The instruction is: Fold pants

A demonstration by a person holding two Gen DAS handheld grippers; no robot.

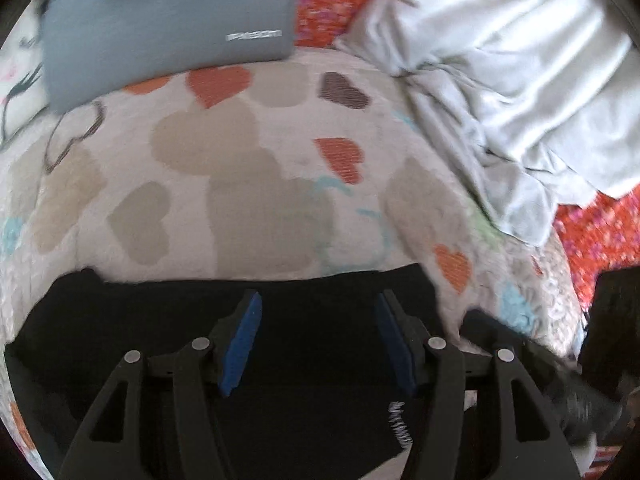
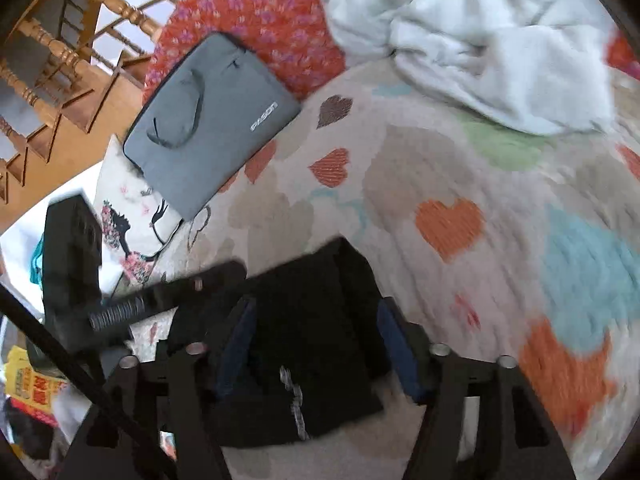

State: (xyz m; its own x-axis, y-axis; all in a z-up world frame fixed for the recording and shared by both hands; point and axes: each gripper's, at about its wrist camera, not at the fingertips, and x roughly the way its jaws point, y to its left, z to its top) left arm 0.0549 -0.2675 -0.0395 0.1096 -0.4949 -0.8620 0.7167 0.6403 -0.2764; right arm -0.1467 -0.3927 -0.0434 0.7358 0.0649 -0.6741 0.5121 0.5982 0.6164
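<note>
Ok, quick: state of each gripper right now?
Left gripper: open above the black pants, gripping nothing.
Right gripper: open over the pants, gripping nothing.

The pants (image 2: 296, 344) were matt black cloth, soft, with a small white printed mark. Under them the bedspread (image 1: 248, 184) looked quilted and slightly rough, its hearts showing stitched ribbing. The grey laptop bag (image 2: 208, 120) was a smooth woven fabric, dull, with silvery lettering. The pale garment (image 1: 500, 80) looked like soft, creased cotton. The left gripper (image 1: 318, 334) was matt black plastic with bright metal pins and blue rubbery pads (image 1: 240, 344). The chair (image 2: 72, 64) was glossy varnished wood.
</note>
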